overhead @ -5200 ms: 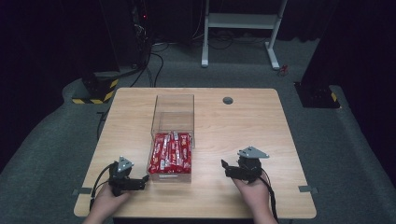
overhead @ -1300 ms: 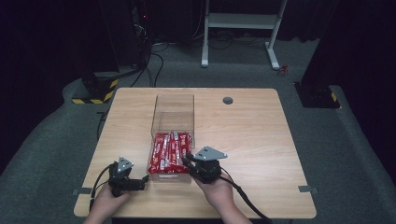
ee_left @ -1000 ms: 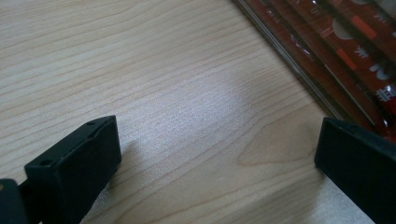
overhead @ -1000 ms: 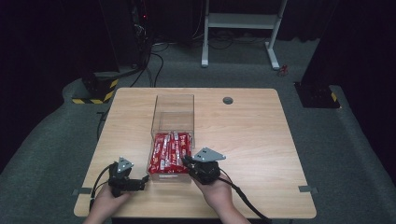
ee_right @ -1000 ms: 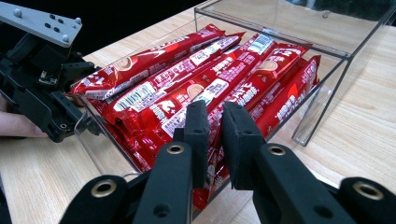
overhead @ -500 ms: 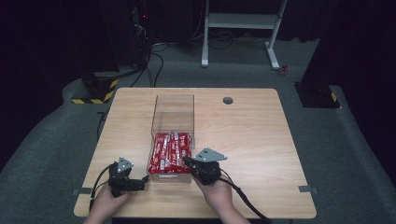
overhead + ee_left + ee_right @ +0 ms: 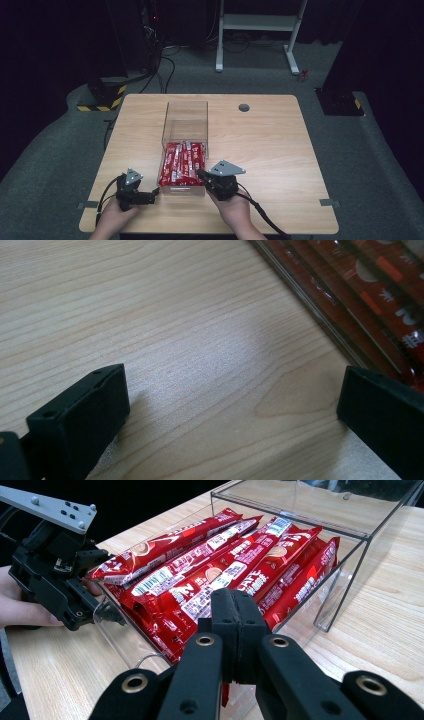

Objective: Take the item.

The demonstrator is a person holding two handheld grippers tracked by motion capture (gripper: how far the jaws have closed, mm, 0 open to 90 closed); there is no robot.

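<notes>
A clear plastic box [image 7: 185,117] stands on the wooden table, and red snack bars [image 7: 182,162] fill its near half. At the box's near right corner my right gripper [image 7: 201,174] dips its tips among the bar ends. In the right gripper view its jaws [image 7: 235,615] are pressed together over the red snack bars [image 7: 220,575], with a sliver of red wrapper showing between them low down. My left gripper [image 7: 152,192] rests on the table by the box's near left corner. Its jaws [image 7: 230,400] stand wide apart over bare wood.
The box's far half holds nothing. A round cable hole [image 7: 244,107] sits near the table's far edge. Bare wood [image 7: 270,150] spreads to the right of the box. Beyond the table are a white desk frame [image 7: 260,30] and cables on the grey floor.
My right gripper has come in from the table's right front to the box's near right corner and stayed there over the last second. The left gripper has not moved.
</notes>
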